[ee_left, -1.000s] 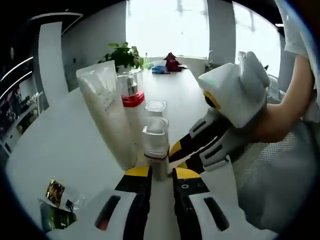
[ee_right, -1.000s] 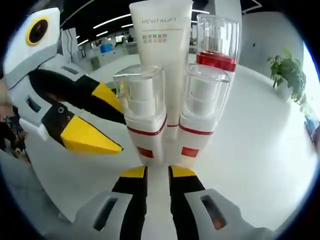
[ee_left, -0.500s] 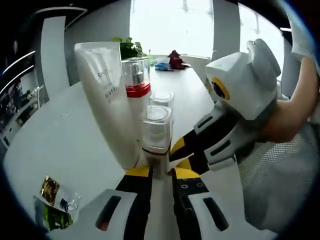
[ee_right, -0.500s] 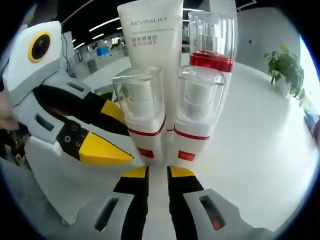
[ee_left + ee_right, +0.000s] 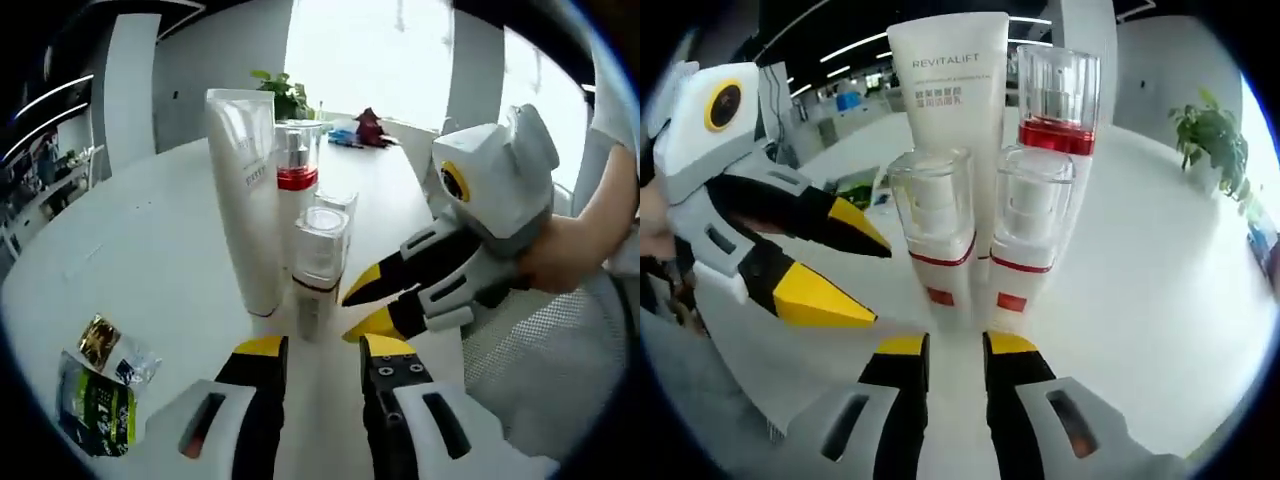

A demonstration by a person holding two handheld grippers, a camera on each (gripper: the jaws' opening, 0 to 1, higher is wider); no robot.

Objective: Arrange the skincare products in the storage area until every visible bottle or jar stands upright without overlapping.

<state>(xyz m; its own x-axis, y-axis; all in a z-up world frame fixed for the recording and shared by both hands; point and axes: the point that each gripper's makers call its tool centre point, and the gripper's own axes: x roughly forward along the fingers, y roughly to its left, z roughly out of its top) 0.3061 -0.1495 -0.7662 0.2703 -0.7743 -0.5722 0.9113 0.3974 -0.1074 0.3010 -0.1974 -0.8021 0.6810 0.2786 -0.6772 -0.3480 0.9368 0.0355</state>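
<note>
Looks nearly done: REVITALIFT tube (image 5: 948, 120), red-band pump bottle (image 5: 1057, 110) and two small pump bottles (image 5: 935, 235) all standing up, side by side on white table (image 5: 1150, 300). Left gripper (image 5: 322, 345) and right gripper (image 5: 954, 345) open, holding nothing.

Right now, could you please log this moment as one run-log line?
left gripper: open, empty | right gripper: open, empty | white REVITALIFT tube, red-banded clear-capped pump bottle, two small clear-capped white pump bottles: upright, clustered on white table
</note>
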